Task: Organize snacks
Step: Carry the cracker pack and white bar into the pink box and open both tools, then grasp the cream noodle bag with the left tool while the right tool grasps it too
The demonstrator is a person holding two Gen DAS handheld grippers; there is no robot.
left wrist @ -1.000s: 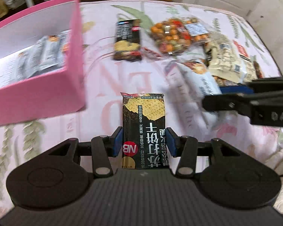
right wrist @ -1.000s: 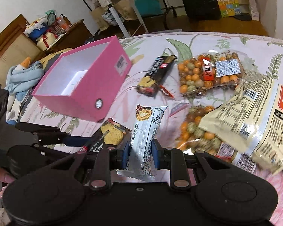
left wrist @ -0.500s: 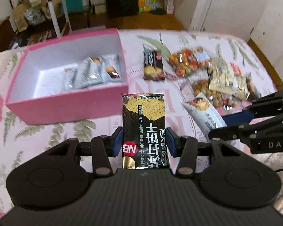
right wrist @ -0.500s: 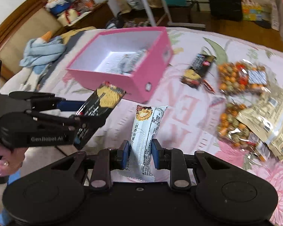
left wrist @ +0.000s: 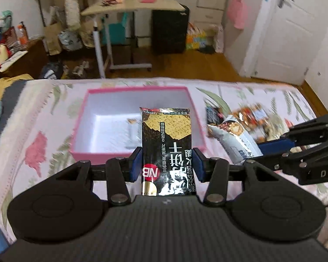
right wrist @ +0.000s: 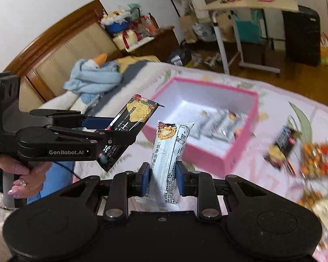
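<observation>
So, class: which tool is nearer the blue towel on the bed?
Left. The left tool, gripping a black cracker packet, sits just beside the blue towel; the right tool is farther off.

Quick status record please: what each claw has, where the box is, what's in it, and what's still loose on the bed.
left claw: shut on black cracker pack
right claw: shut on white snack pack
pink box: open, on the bed, beyond both claws
box contents: several white packs
loose on bed: another black pack, nut bags, right of the box
</observation>
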